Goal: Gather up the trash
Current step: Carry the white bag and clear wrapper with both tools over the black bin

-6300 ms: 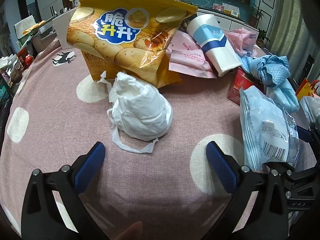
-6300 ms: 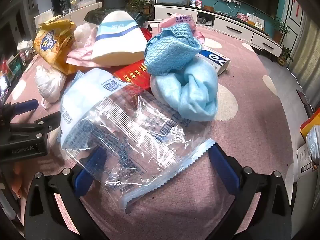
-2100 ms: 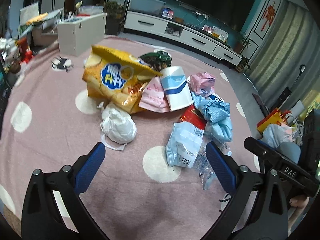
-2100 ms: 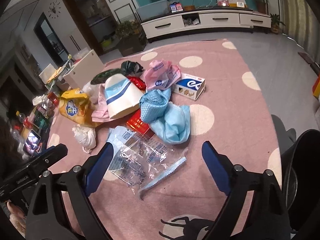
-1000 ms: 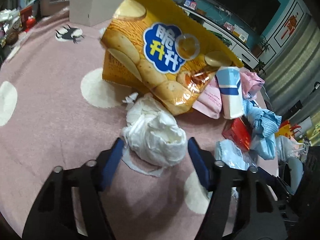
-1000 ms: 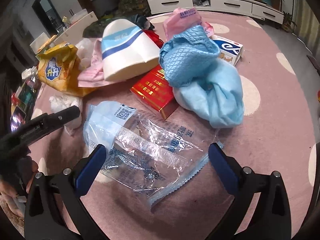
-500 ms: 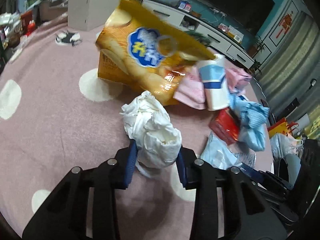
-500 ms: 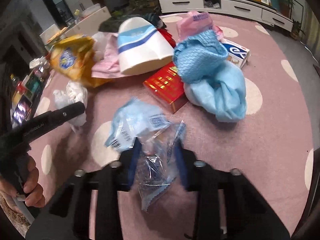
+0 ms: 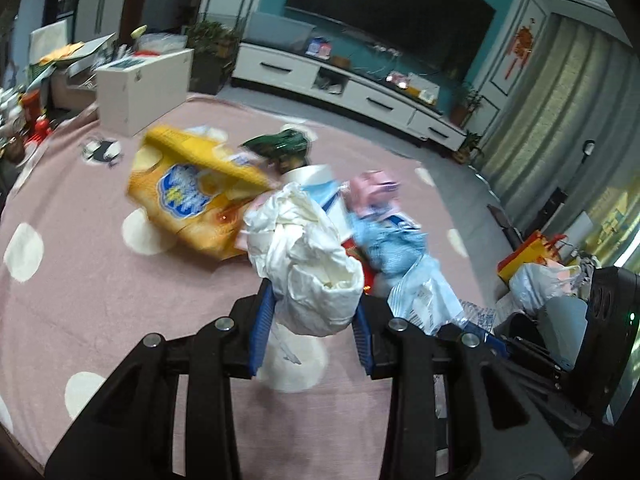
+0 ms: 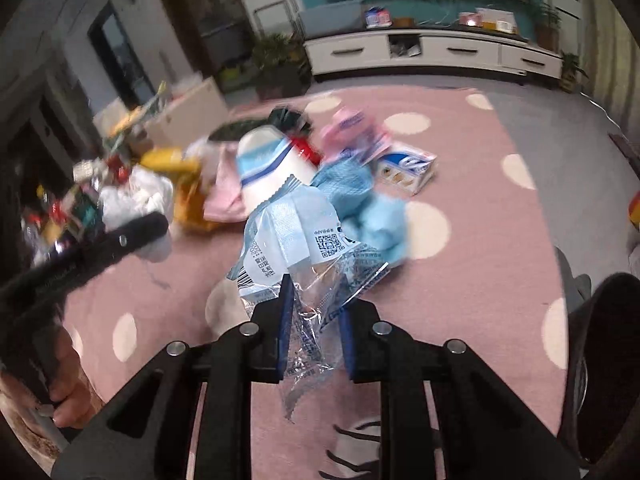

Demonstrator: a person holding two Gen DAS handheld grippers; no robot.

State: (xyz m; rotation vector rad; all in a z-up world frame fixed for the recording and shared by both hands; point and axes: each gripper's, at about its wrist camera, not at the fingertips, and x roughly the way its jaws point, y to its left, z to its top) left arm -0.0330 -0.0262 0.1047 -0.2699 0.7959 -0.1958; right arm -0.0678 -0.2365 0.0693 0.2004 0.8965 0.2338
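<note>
Both grippers are loaded, each clear of the pink dotted rug (image 9: 80, 280), which serves as the landmark below. Clamped narrow in the left gripper (image 9: 314, 320) is a crumpled white plastic bag (image 9: 308, 264), its bulk standing up between the blue pads. The right gripper (image 10: 314, 324) has its jaws closing on a clear-and-blue plastic wrapper (image 10: 296, 240), whose transparent tail hangs down between the pads.

The step in hand is judged to be the carry: two pieces have been picked and are held above the rug, while the rest of the litter remains on it. From large to small, that pile is made up of a yellow chip bag (image 9: 188, 196), a white-and-blue paper cup (image 10: 264, 164), a light blue crumpled cloth (image 10: 360, 200), a pink packet (image 9: 372, 192) and, at the pile's far edge, a small blue-and-white box (image 10: 408, 168).

A dark bin (image 10: 612, 360) is seen at the rug's near right edge. The next move is judged to call for both loads to be brought over its mouth and released there, the wrapper's loose tail being kept inside the rim.
</note>
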